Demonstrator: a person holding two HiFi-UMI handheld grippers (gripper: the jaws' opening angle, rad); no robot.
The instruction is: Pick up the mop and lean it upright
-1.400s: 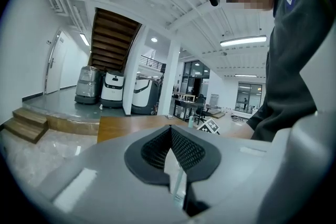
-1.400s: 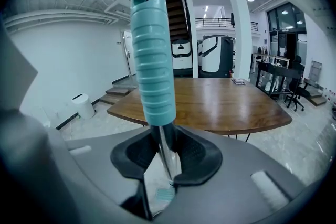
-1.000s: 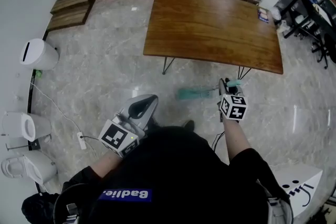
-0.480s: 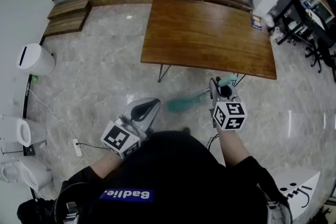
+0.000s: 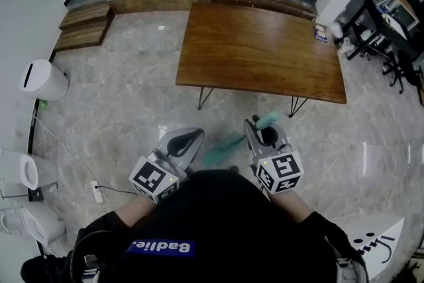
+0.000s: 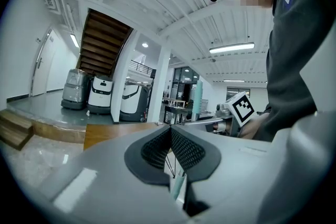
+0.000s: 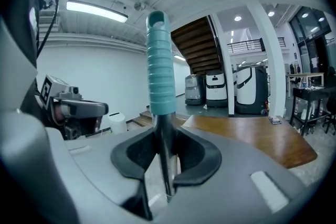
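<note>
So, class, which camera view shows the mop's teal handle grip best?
The right gripper view: the teal grip stands close and sharp, just above the right gripper, whose jaws clamp the shaft. The head view shows it small and blurred beyond that gripper. The left gripper view shows no clear grip.

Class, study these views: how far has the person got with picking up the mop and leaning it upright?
Done: the right tongs are shut on the mop, on its metal shaft below the teal grip. In hand: the mop is held slanted, head low before the person; the left tongs are shut and empty. Left: standing it upright and leaning it against something; it rests on no support yet.
</note>
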